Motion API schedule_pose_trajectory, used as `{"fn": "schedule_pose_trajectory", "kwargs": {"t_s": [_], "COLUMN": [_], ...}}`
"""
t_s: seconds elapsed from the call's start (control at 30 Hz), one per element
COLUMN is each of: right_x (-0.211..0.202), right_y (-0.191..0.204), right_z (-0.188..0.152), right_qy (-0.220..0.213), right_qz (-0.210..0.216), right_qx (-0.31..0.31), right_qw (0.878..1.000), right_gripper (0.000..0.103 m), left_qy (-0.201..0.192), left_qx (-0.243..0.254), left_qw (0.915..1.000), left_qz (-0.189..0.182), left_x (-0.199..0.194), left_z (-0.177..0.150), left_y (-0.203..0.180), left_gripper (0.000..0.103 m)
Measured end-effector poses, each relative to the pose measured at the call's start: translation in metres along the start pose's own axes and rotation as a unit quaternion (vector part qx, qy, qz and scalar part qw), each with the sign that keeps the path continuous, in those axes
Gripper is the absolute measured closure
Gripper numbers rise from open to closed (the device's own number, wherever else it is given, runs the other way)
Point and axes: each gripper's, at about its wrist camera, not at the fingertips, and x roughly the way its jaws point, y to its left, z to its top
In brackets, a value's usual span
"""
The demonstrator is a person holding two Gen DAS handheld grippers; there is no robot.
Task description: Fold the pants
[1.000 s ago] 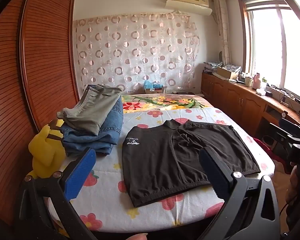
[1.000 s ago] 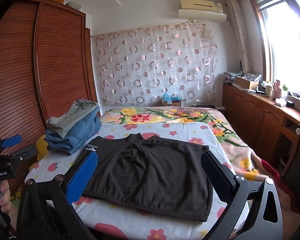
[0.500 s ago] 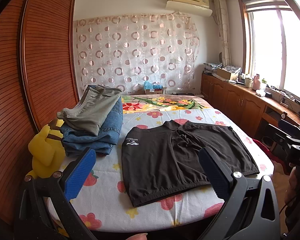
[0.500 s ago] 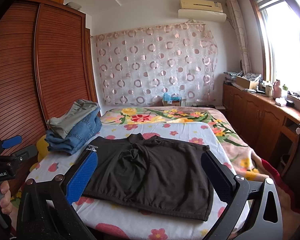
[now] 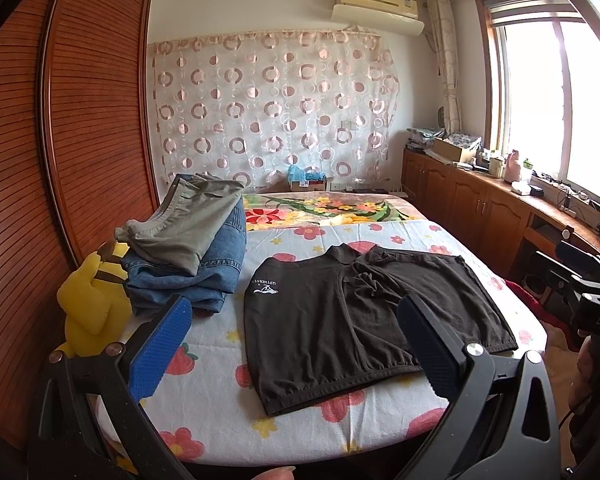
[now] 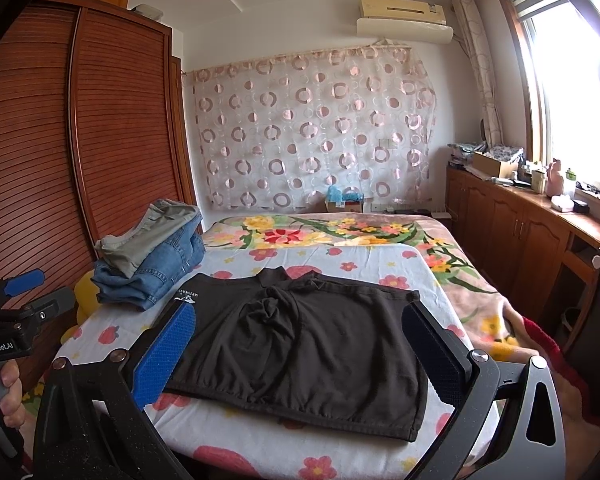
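The bed (image 5: pixel 220 408), covered by a white flower-print sheet, carries one pair of black pants (image 5: pixel 364 320) of soft matte cloth, lying flat near its foot edge with the long axis across the bed and the elastic waistband toward the cameras. At its left side one stack holds two folded garments, olive trousers (image 5: pixel 188 228) on blue denim jeans (image 5: pixel 204 280), with one yellow plush toy (image 5: pixel 92 304) touching them. Both the left gripper (image 5: pixel 288 348) and the right gripper (image 6: pixel 296 356) hover over the foot edge, fingers spread wide and empty.
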Motion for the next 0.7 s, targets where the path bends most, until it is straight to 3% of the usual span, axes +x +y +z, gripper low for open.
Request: {"fn": "schedule_pose_trajectory", "kwargs": {"t_s": [0.7], "right_x": [0.0], "right_y": [0.0], "right_z": [0.0], "right_qy": [-0.001], "right_qz": [0.002], "right_qx": [0.001], "right_qw": [1.0], "right_gripper": [0.0], "left_qy": [-0.003], "left_qx": [0.001], "left_qw": [1.0], "left_qz": [-0.001], "left_x": [-0.007], "left_z": [0.016], "left_y": [-0.002], "left_gripper": [0.0]}}
